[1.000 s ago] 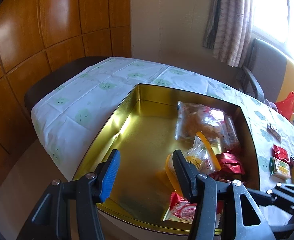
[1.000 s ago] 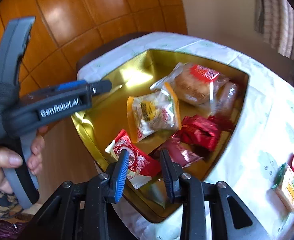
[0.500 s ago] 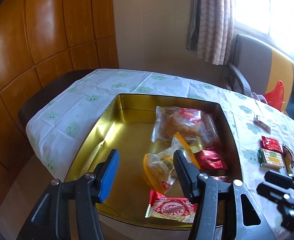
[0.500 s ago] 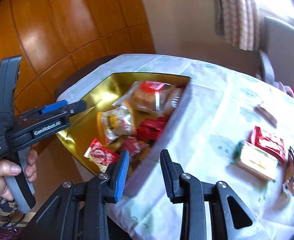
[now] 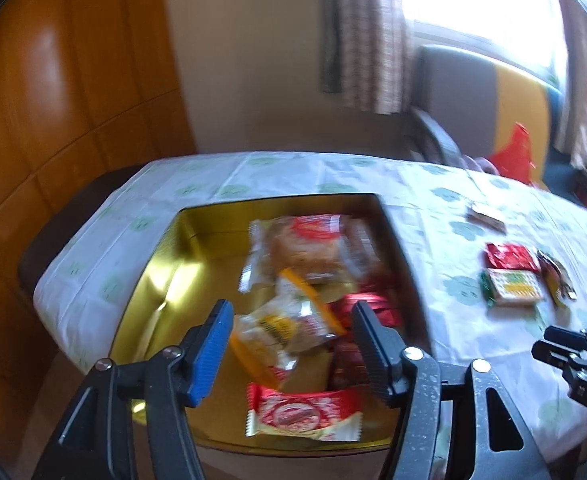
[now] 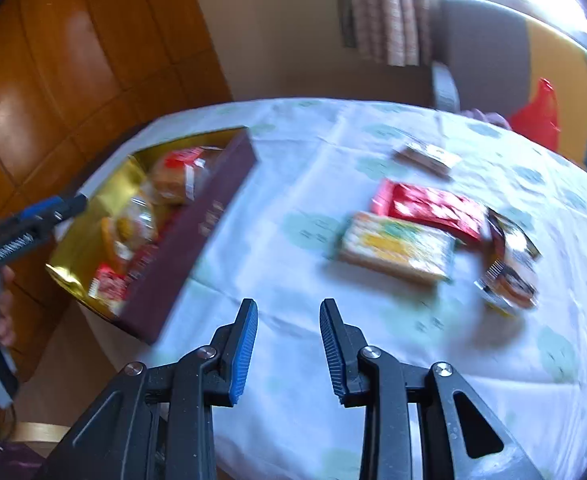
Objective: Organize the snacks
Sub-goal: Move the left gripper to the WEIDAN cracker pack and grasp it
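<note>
A gold tin box (image 5: 161, 280) with dark maroon sides (image 6: 197, 236) sits at the table's left end and holds several wrapped snacks. My left gripper (image 5: 289, 344) is open and empty above the box's near side. My right gripper (image 6: 289, 344) is open and empty over bare tablecloth to the right of the box. Loose snacks lie on the cloth: a red packet (image 6: 433, 206), a green-and-yellow packet (image 6: 397, 246), a dark packet (image 6: 511, 268) and a small brown packet (image 6: 425, 158).
The table has a white cloth with green prints (image 6: 301, 184). A grey and yellow chair (image 6: 489, 44) with a red bag (image 6: 537, 114) stands behind the table. Wood panelling (image 5: 53, 100) is on the left. The other gripper (image 6: 25, 228) shows at the left edge.
My right gripper has swung right, away from the box and toward the loose snacks on the cloth. My left gripper has turned slightly right above the box.
</note>
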Motion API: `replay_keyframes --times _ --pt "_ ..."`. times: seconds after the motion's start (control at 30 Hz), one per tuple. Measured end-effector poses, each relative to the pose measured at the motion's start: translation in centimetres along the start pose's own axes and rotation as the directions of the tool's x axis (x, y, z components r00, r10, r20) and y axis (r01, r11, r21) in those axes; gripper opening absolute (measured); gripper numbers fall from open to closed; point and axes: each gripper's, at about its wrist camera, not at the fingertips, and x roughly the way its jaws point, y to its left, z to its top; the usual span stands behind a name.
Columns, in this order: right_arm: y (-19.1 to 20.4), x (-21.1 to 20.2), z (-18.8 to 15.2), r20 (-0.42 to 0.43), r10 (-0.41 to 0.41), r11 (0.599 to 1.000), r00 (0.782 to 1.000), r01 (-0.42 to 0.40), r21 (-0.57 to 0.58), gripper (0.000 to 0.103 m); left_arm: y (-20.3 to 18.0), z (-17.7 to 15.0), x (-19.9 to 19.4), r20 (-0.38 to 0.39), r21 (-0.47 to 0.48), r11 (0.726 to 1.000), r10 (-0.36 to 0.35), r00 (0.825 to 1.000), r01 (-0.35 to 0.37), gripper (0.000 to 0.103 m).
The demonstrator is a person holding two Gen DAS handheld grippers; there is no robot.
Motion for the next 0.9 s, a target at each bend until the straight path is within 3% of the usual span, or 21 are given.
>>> replay_keyframes --times 0.2,0.3,0.4,0.53,0.83,0.9 --pt "-3.9 -0.6 -2.3 -0.025 -0.063 0.994 0.998 0.065 0.088 0.033 -4.4 1.4 0.0 -0.020 0.129 0.984 -0.121 0.992 0.123 0.066" --pt "-5.8 -1.1 -3.5 -0.028 -0.091 0.987 0.995 0.094 0.129 0.033 -7.5 2.1 0.4 -0.053 0.223 0.955 -0.190 0.980 0.197 0.066" --pt "-7.1 -1.6 -4.3 -0.031 -0.111 0.980 0.993 0.114 0.160 0.033 -11.2 2.4 0.8 -0.095 0.355 0.889 -0.275 0.957 0.291 0.068" --pt "-8.2 -2.2 -4.7 -0.020 -0.126 0.974 0.992 0.127 0.185 0.033 -16.8 2.6 2.3 -0.151 0.520 0.771 -0.340 0.928 0.367 0.075" --pt "-9.9 -3.0 -4.9 -0.007 -0.165 0.969 0.986 0.163 0.184 0.036 -24.8 2.0 7.8 -0.314 0.671 0.576 -0.348 0.883 0.466 0.077" --pt "-10.5 -3.0 -5.0 -0.009 -0.167 0.967 0.986 0.166 0.194 0.036 -25.7 1.8 8.9 -0.332 0.688 0.552 -0.338 0.881 0.471 0.077"
